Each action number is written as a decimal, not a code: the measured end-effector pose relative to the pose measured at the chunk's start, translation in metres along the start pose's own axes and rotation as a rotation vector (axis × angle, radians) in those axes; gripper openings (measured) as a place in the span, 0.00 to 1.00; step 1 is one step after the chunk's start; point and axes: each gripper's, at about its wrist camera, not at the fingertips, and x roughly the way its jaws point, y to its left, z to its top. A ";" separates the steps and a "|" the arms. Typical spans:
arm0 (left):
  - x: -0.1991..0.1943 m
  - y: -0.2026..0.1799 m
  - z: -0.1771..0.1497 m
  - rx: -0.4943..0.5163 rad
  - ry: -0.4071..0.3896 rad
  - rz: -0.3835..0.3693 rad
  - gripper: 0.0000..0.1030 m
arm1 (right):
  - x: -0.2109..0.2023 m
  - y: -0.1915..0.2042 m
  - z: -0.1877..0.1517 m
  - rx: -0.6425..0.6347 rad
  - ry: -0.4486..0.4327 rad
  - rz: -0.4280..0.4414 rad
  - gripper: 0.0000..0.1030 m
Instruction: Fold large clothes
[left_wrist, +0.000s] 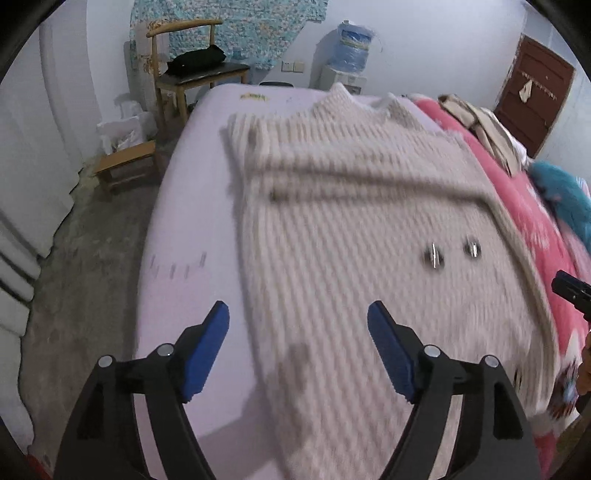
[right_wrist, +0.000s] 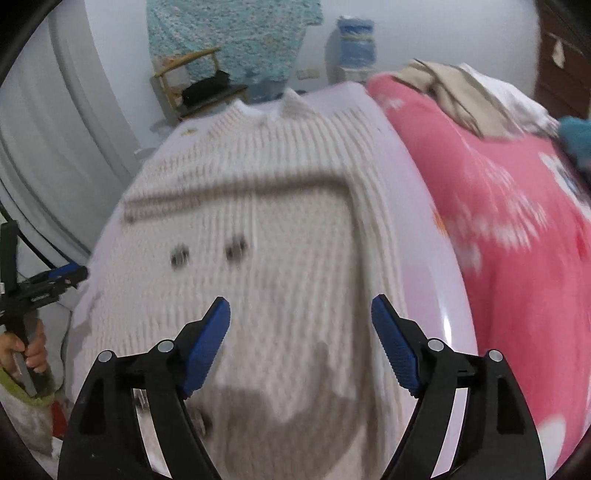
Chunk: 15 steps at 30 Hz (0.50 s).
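From my left wrist I look down over my left claw (left_wrist: 298, 314): its blue pads (left_wrist: 207, 350) stand spread wide with nothing between them. Below lies the cream ribbed sweater (left_wrist: 351, 229), flat on the pale lilac bed (left_wrist: 184, 229), collar toward the far edge, a sleeve folded across its body, two dark buttons (left_wrist: 434, 254) on it. The picture is blurred. A pink blanket (left_wrist: 532, 206) lies along the sweater's right side, and a wooden chair (left_wrist: 192, 74) stands beyond the bed.

From my right wrist, my right claw (right_wrist: 301, 314) is also spread apart and empty, hanging over the sweater (right_wrist: 258, 221). The pink blanket (right_wrist: 498, 221) fills the right side. At the left edge my left hand (right_wrist: 31, 350) grips the other claw's handle.
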 end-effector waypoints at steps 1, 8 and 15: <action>-0.003 -0.001 -0.010 0.001 -0.001 -0.003 0.74 | -0.005 0.000 -0.019 -0.001 0.005 -0.036 0.73; -0.015 -0.014 -0.074 0.003 0.007 0.005 0.77 | -0.023 0.001 -0.092 0.057 0.030 -0.079 0.73; -0.022 -0.018 -0.104 -0.037 0.011 0.011 0.77 | -0.051 0.007 -0.124 0.053 -0.034 -0.119 0.73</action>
